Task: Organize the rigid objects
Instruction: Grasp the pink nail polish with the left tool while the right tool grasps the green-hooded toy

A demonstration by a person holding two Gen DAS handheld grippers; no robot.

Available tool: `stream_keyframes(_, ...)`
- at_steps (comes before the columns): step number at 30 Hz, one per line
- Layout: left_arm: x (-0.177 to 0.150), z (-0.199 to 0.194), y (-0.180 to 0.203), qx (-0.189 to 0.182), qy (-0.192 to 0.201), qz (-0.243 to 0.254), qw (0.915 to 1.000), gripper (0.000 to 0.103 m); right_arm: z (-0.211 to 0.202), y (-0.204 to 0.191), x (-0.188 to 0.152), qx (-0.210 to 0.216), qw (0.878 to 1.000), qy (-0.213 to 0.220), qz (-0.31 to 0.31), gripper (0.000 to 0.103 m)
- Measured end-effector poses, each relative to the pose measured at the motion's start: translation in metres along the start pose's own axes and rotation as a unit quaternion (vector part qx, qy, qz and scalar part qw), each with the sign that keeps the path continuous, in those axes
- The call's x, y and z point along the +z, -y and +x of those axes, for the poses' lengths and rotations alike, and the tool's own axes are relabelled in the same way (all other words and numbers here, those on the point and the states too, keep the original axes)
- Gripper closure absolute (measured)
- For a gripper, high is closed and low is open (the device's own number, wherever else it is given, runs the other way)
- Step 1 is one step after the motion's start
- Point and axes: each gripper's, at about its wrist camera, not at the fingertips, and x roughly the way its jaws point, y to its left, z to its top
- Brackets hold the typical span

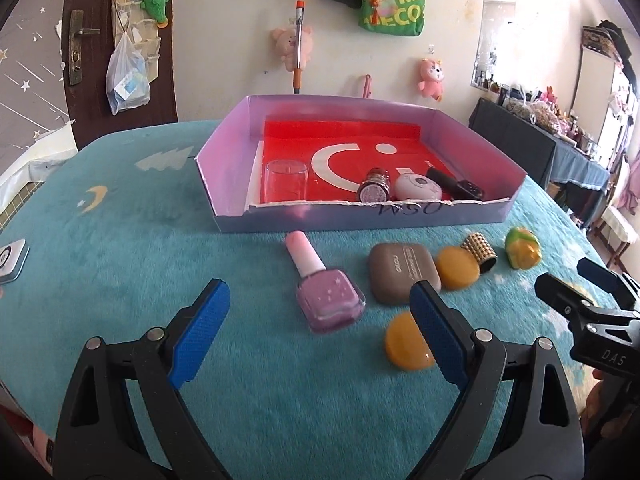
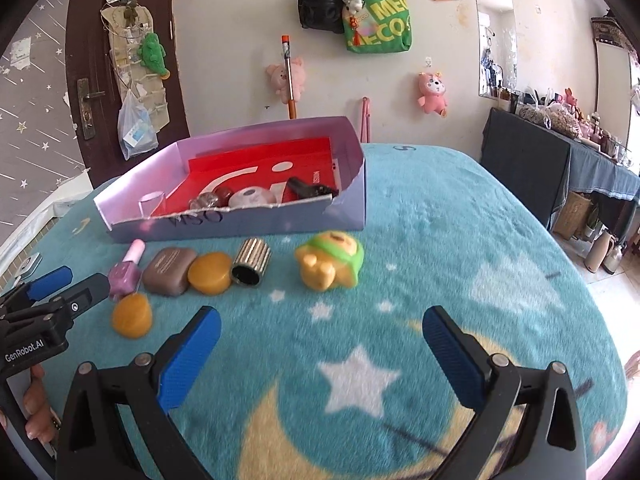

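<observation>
Jaws wide on both: left gripper [image 1: 320,320] nears nail polish bottle [image 1: 326,294]; right gripper [image 2: 320,344] empty. Risk: right finger knocks orange disc [image 1: 404,344], bottle rolls on plush blanket [image 1: 120,260].

You can read "DAS" on the right hand-held gripper [image 1: 596,280] and "GenRobot.AI" on the left hand-held gripper [image 2: 60,284]. The lilac box [image 1: 360,218] carries handwritten "OSW", upside down, on its near wall. The green bag [image 2: 380,20] on the far wall shows "MEC" and "ECO".
</observation>
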Motion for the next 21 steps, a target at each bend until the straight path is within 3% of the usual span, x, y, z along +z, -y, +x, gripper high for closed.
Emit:
stream_keyframes(9, 0.018, 0.034, -0.009, 0.003, -0.065, -0.002, 0.9979, 0.011, 0.027, 0.011, 0.030, 0.011, 0.998, -0.049, 0.021, 0.000)
stream_keyframes(13, 0.019, 0.044, -0.012, 0.005, -0.088, 0.003, 0.9961, 0.011, 0.036, 0.013, 0.042, -0.015, 0.998, -0.054, 0.010, 0.000)
stream_keyframes(21, 0.019, 0.039, -0.026, 0.013, -0.100, 0.018, 0.9947, 0.010, 0.055, 0.017, 0.049, -0.021, 0.997, -0.079, 0.006, 0.000)
